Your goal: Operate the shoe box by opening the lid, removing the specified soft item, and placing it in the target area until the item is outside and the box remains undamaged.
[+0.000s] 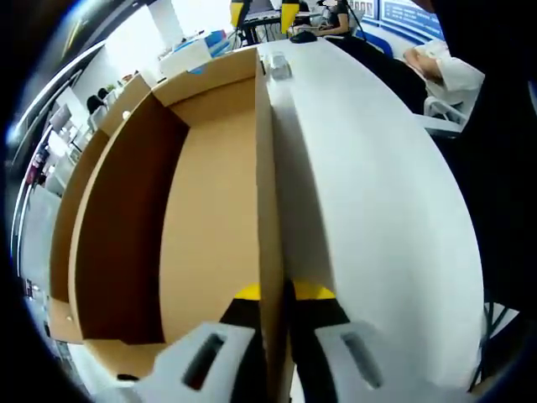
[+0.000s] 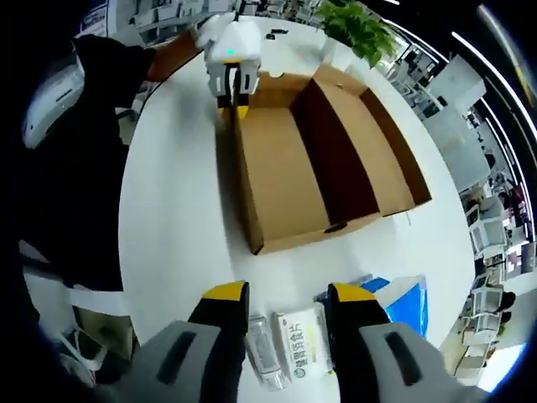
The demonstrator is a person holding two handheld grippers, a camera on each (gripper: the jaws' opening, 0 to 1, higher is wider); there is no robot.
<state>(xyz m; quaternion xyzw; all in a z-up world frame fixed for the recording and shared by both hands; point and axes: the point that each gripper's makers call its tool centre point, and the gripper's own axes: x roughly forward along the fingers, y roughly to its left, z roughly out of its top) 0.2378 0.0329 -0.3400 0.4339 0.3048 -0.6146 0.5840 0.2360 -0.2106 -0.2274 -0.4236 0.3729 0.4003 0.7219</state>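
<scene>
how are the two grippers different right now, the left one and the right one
The left gripper is closed on the side wall of the cardboard box, one jaw inside and one outside; the right gripper is open and grips nothing.
The left gripper is at the box's far end in the right gripper view; the right gripper hovers off the box, over the small white packet on the white table.
Both have yellow-tipped black jaws.
</scene>
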